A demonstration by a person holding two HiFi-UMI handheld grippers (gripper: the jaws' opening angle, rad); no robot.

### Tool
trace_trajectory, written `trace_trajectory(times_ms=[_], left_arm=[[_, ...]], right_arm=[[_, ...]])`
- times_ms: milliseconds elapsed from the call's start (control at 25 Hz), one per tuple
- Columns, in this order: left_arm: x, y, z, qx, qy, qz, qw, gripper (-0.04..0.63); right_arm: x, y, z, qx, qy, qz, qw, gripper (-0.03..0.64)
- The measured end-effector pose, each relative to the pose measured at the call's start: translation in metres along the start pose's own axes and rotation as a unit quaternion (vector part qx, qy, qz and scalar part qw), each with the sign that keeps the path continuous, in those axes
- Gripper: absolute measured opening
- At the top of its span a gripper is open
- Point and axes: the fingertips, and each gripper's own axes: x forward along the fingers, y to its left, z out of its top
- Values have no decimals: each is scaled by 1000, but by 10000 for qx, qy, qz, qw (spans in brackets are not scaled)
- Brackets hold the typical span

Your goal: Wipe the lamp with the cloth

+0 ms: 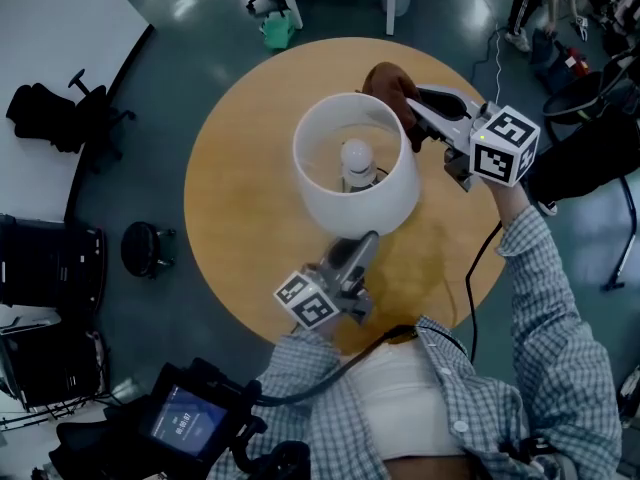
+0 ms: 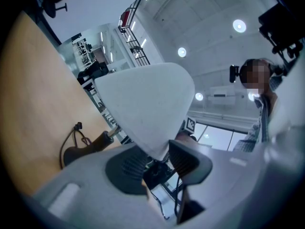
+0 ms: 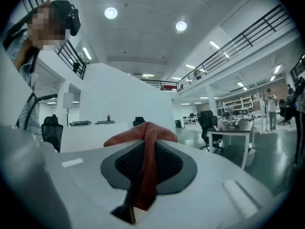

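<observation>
A white-shaded lamp [image 1: 360,203] stands upright at the middle of a round wooden table [image 1: 240,168], its bulb [image 1: 357,154] visible down through the open top of the shade [image 1: 330,118]. The person works on it from both sides with a hand-held gripper in each hand.

On the near side, the left gripper [image 1: 366,240] points away from the person and slightly upward. Its two jaws are closed on the lower rim of the shade, one pad outside the fabric wall and one inside. The left gripper view shows that rim wedged down between the ribbed pads [image 2: 183,159]. Its marker cube [image 1: 305,300] sits just above the person's chest at the table's near edge.

On the far right side, the right gripper [image 1: 413,101] reaches in level from the right, jaws squeezed together on a reddish-brown cloth [image 1: 392,86]. In the right gripper view, a strip of the cloth runs down between the pads and the rest bunches over their tips. From the head view the bunched cloth lies against the shade's far right upper rim. The second marker cube [image 1: 505,146] stands to the right of the lamp, ahead of a checked sleeve [image 1: 545,298].

Beyond the table, on the grey floor, a black office chair [image 1: 60,118] stands at the far left and a green bucket [image 1: 277,30] at the far edge.
</observation>
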Motion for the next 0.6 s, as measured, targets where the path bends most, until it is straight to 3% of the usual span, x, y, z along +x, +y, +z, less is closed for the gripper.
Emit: trace_trajectory(times_ms=[120,240,440,600], left_arm=[[0,0,0,-8,-11,4,10000,143],[1,0,-1,-19,-9,10,10000,143],[2,-1,0,-23,-5,16,10000,143],[2,-2,1,-37,-21,-16,10000,142]], right_arm=[[20,11,37,-143,-240,449,9986,64],[39,13,40,-136,-85,749,9971,64],[58,-4,-16,160,864,951,9916,63],[63,-14,-45,87,1622,1135,9802,64]])
